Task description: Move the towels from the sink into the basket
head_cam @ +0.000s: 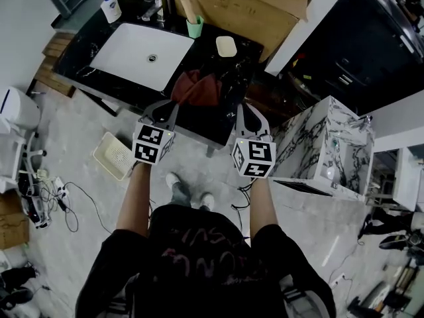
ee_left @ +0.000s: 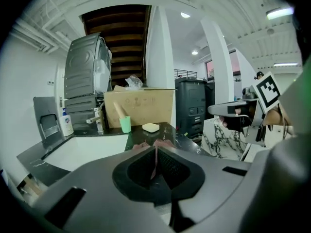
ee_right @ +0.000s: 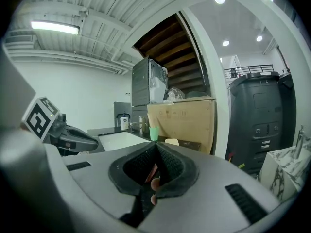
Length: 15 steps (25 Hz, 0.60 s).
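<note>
A red towel [head_cam: 197,88] bunches over the black counter's [head_cam: 86,45] front edge, right of the white sink [head_cam: 142,55], which holds nothing I can see. My left gripper [head_cam: 173,105] is shut at the towel's lower left; in the left gripper view a thin pink strip of towel [ee_left: 155,155] runs between the closed jaws [ee_left: 155,147]. My right gripper [head_cam: 239,106] is shut at the towel's right; red cloth [ee_right: 152,172] shows between its closed jaws [ee_right: 156,147]. The white basket [head_cam: 114,156] sits on the floor, lower left of the counter.
At the back of the counter stand a soap bottle [head_cam: 110,6], a faucet [head_cam: 159,8], a green cup [head_cam: 195,26] and a pale soap bar [head_cam: 226,46]. A cardboard box [head_cam: 232,5] is behind; a marble cabinet [head_cam: 324,144] is at the right. Cables [head_cam: 46,184] lie left.
</note>
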Motion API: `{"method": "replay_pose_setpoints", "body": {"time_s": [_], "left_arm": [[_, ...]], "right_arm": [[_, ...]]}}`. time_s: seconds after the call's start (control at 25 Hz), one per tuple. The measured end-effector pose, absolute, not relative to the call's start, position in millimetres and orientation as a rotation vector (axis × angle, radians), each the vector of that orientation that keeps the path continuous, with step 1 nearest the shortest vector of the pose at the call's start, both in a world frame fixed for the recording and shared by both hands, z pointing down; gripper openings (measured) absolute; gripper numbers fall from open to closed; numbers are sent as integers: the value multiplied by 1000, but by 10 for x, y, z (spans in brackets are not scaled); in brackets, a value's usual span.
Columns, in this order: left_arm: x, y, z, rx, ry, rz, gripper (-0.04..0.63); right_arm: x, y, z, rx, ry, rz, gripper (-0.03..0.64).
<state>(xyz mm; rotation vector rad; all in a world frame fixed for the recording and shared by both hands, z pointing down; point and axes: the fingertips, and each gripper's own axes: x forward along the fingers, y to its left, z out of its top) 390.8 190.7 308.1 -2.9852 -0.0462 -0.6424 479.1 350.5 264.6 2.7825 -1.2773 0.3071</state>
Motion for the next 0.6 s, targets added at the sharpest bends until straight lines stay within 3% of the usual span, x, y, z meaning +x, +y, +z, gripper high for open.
{"method": "replay_pose_setpoints", "body": {"time_s": [0.08,0.16,0.2,0.6], "left_arm": [[3999,1911,3208,-2957,-115,-704,19],[4087,1894,3343,-2915,-173,-778,149],[4126,1881,3402,-2885,-195,-810,167],[4386,1859,3841,-2714,-330,-1048,173]], "right_arm": [[4840,3486,2696,2790,-1260,322,15],[4882,3463,2744,2795,-1247,337,15],[4899,3456,2768,2797,-1240,345,15],[5019,3653,2928,2827,-1144,401,15]]}}
